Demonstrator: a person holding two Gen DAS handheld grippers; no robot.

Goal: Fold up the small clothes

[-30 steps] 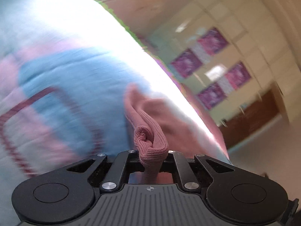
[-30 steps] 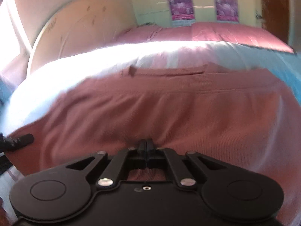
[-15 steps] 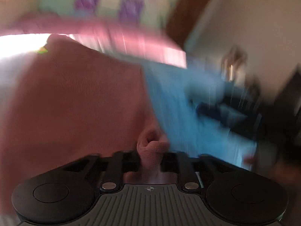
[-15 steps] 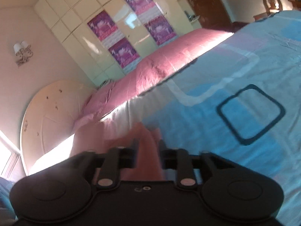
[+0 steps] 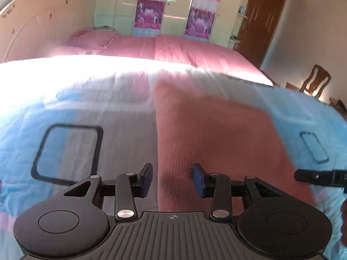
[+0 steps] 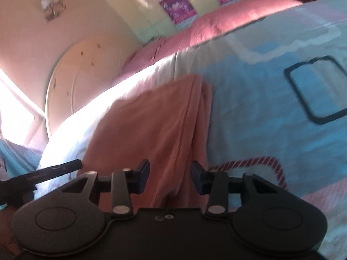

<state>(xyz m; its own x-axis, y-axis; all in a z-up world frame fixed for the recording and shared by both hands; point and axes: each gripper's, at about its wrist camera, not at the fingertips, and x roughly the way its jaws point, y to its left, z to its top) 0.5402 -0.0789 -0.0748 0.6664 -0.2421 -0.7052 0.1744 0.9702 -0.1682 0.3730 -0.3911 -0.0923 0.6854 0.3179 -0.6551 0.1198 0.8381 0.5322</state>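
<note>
A dusty-pink ribbed garment (image 5: pixel 212 138) lies folded flat on the blue and white bedspread (image 5: pixel 71 108). My left gripper (image 5: pixel 172 177) is open just above its near left edge, holding nothing. In the right wrist view the same garment (image 6: pixel 151 125) shows a doubled edge along its right side. My right gripper (image 6: pixel 170 176) is open over its near end, empty. A finger of the other gripper shows at the right edge of the left view (image 5: pixel 318 176) and at the left of the right view (image 6: pixel 47 171).
A pink quilt (image 5: pixel 173 47) covers the far part of the bed. A cream rounded headboard (image 5: pixel 32 21) stands at the left. A wardrobe with purple posters (image 5: pixel 173 6), a brown door (image 5: pixel 260 21) and a wooden chair (image 5: pixel 314 82) stand behind.
Both grippers held the pink garment, swung it over and laid it on the bedspread. Both have let go and now stand open above it.
</note>
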